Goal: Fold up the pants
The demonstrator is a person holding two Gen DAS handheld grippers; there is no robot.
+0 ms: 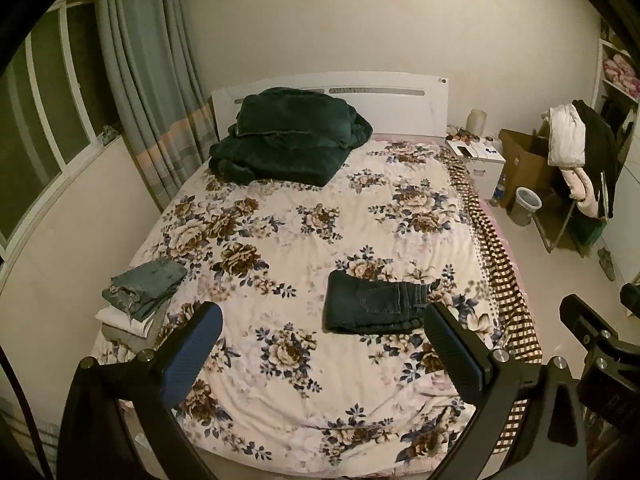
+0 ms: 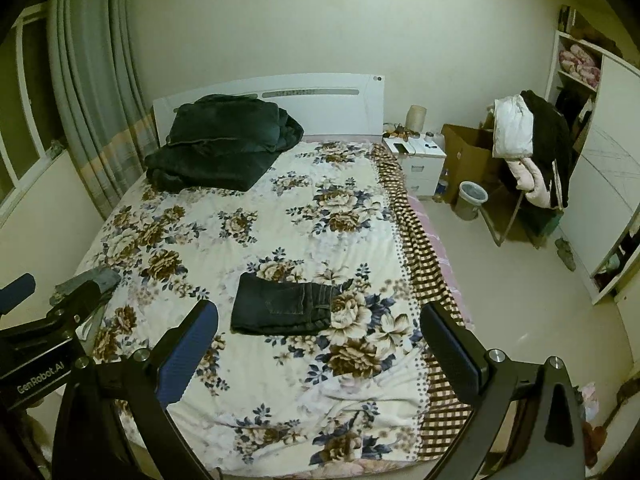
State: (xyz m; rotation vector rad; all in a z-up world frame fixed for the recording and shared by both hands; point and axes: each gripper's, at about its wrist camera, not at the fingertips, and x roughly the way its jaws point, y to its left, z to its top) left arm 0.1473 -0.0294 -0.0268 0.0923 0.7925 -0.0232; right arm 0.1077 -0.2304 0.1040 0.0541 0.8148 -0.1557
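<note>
The dark pants (image 1: 372,304) lie folded on the flowery bed cover (image 1: 304,220), near its right side. The left gripper (image 1: 320,344) hangs above the bed, spread wide, holding nothing. More folded clothes (image 1: 140,292) sit by the left edge.

From the right wrist, the pants (image 2: 286,304) lie flat. The right gripper (image 2: 320,344) is spread wide too, empty.
</note>
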